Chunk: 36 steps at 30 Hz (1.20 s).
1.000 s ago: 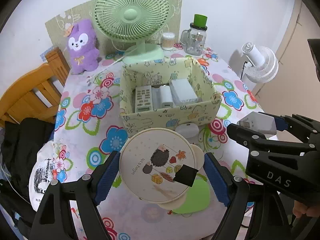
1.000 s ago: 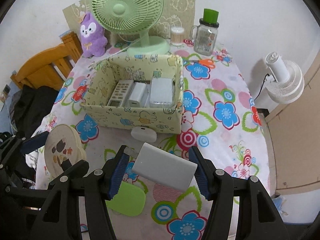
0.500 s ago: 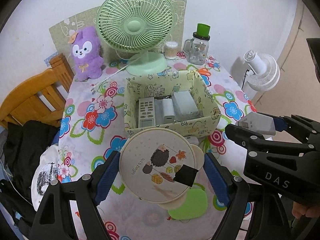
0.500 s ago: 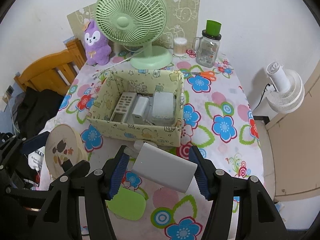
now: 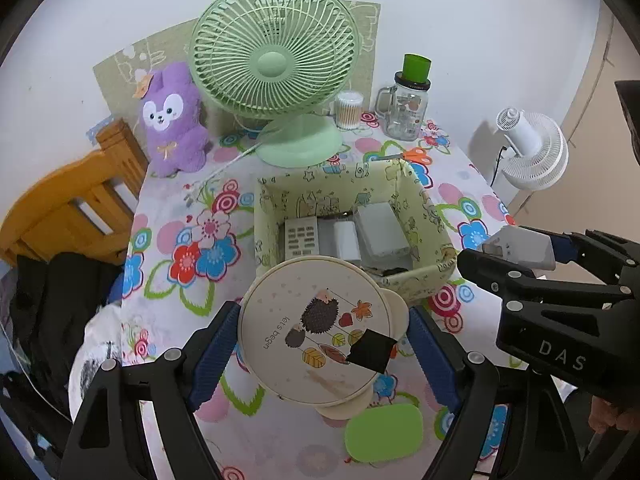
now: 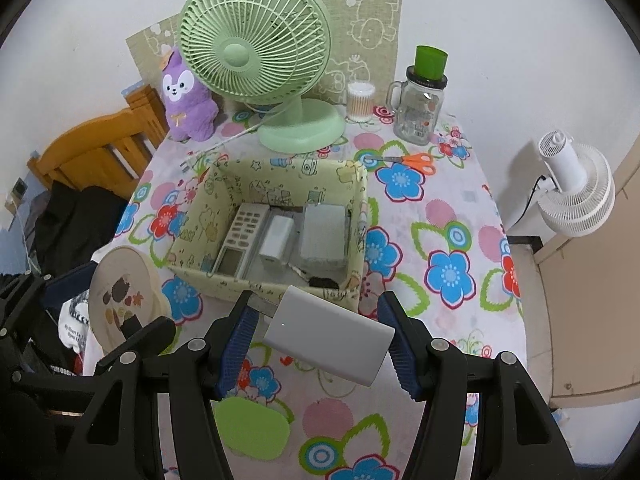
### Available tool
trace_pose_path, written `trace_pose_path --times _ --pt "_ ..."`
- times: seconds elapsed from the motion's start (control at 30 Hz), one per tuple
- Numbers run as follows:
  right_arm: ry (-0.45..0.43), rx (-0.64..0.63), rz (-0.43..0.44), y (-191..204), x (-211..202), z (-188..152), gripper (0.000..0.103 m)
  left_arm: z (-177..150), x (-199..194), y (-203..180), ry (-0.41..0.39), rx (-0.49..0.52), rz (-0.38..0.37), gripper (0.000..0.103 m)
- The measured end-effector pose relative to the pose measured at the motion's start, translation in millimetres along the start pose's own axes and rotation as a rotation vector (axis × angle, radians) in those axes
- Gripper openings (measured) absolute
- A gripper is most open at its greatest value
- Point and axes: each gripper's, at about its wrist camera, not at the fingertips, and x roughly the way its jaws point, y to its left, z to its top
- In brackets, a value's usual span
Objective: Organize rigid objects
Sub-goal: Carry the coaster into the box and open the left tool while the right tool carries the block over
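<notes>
Yellow box [image 6: 280, 284] holds a remote [image 6: 242, 238]; left fingers [image 5: 216, 336] grip round tin [image 5: 316, 332], right fingers [image 6: 400, 354] white slab [image 6: 330, 340].

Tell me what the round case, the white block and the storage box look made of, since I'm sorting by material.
Round case: probably matte cream plastic with a printed hedgehog; even sheen, moulded rim. White block: smooth satin plastic, likely; rounded edges, soft highlights. Storage box: seemingly fabric- or paper-covered board; printed pattern, thin walls bowing slightly.
</notes>
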Motion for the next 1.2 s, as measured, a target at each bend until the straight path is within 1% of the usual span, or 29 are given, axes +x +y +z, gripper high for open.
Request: trace_pose_path --times 0.17,0.6,0.83,1.2 --pt "0.012 0.005 -0.007 -3.2 9.7 7.3 0.064 8.8 8.4 -0.8 0.004 0.025 0.004 0.085" --pt "0.01 0.031 -0.025 -14.1 28.2 37.9 0.064 38.3 43.7 1.6 0.019 0.007 -0.028 0.085" --pt "0.026 0.033 -0.03 -16.8 42.4 49.1 0.064 51.1 67.3 -2.9 0.034 0.005 -0.049 0.085" --pt "0.065 0.038 -0.032 -16.7 67.1 57.2 0.064 55.6 103.2 -4.0 0.089 0.01 -0.061 0.085"
